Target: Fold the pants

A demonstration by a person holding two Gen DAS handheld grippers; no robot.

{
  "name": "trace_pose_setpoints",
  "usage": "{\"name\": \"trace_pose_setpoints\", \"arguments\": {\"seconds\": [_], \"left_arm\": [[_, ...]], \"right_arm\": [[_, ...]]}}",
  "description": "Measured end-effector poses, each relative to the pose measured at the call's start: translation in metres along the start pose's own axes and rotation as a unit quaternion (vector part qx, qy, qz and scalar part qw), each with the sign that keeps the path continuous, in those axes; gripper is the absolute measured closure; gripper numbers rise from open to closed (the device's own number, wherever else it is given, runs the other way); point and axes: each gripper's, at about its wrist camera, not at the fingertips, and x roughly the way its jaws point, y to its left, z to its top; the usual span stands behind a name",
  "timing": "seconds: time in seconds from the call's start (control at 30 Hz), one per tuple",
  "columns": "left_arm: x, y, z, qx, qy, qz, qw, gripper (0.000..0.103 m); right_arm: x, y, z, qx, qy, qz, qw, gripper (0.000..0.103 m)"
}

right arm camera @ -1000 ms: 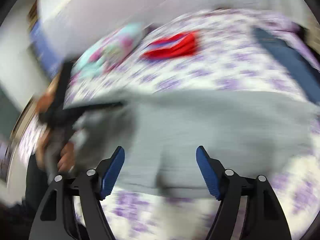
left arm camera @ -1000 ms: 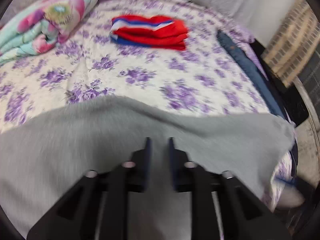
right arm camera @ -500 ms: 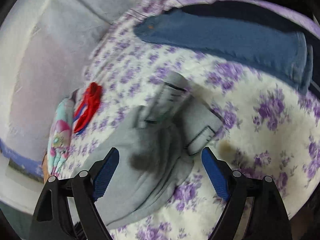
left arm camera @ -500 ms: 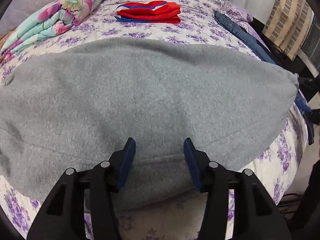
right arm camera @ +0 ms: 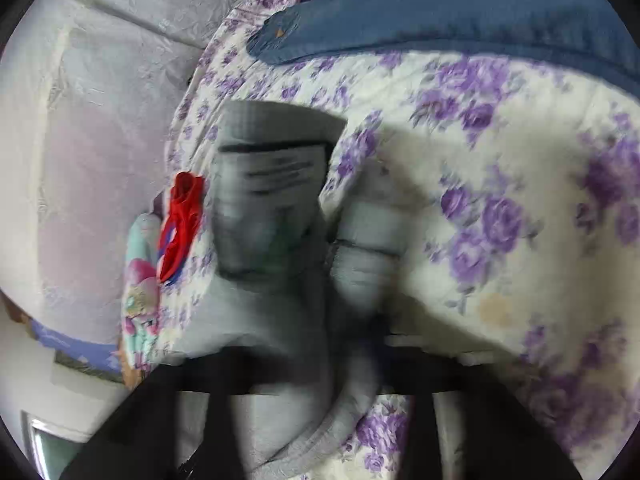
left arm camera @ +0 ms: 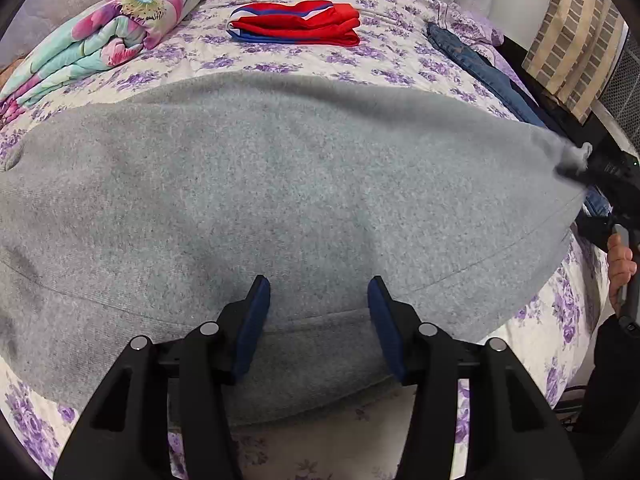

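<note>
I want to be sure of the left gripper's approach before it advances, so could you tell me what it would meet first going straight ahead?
Most likely the grey pants: the left gripper points down at them, jaws apart, the cloth spread right ahead; depth is uncertain.

A folded red garment with blue and white stripes (left arm camera: 298, 24) is lying on the purple-flowered bedspread (left arm camera: 400, 68). A rolled floral blanket (left arm camera: 100, 44) is sitting near it, and blue jeans (left arm camera: 480, 70) are stretching along the bedspread's edge.
</note>
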Motion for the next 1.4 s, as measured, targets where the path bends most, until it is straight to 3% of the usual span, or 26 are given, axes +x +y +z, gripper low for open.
{"name": "trace_pose_setpoints", "arguments": {"seconds": [0.07, 0.17, 0.27, 0.4, 0.5, 0.57, 0.73, 1.1, 1.23, 1.33, 1.4], "left_arm": [[-0.003, 0.0, 0.003, -0.006, 0.006, -0.008, 0.9999, 0.054], [-0.013, -0.003, 0.017, -0.027, 0.013, -0.066, 0.9974, 0.058], [-0.025, -0.033, 0.043, -0.016, 0.003, -0.094, 0.9955, 0.059], [-0.017, -0.091, 0.077, 0.006, 0.0, -0.104, 0.9946, 0.061], [0.017, -0.141, 0.094, 0.02, 0.025, -0.107, 0.9937, 0.07], [0.036, -0.16, 0.094, 0.023, 0.044, -0.103, 0.9934, 0.078], [0.07, -0.177, 0.084, 0.024, 0.073, -0.09, 0.993, 0.083], [0.07, -0.185, 0.073, 0.04, 0.064, -0.067, 0.9949, 0.084], [0.065, -0.178, 0.072, 0.041, 0.066, -0.087, 0.9932, 0.084], [0.033, -0.136, 0.079, -0.001, 0.053, -0.137, 0.9892, 0.084], [-0.002, -0.093, 0.083, -0.022, 0.003, -0.116, 0.993, 0.081]], "right_arm": [[-0.005, 0.002, -0.003, -0.023, -0.008, -0.002, 1.0, 0.081], [-0.015, 0.012, -0.011, -0.07, -0.022, -0.013, 0.997, 0.081], [-0.021, 0.022, -0.013, -0.102, -0.029, -0.02, 0.994, 0.081], [-0.03, 0.033, -0.015, -0.135, -0.032, -0.016, 0.99, 0.081], [-0.04, 0.037, -0.015, -0.15, -0.034, 0.004, 0.988, 0.081], [-0.045, 0.039, -0.014, -0.157, -0.032, 0.013, 0.987, 0.081], [-0.045, 0.04, -0.01, -0.166, -0.023, 0.022, 0.986, 0.081], [-0.038, 0.037, -0.006, -0.159, -0.018, 0.022, 0.987, 0.081], [-0.04, 0.045, -0.009, -0.167, -0.025, 0.007, 0.986, 0.081], [-0.047, 0.059, -0.015, -0.19, -0.041, -0.013, 0.981, 0.081], [-0.051, 0.072, -0.022, -0.214, -0.056, -0.032, 0.975, 0.081]]}}
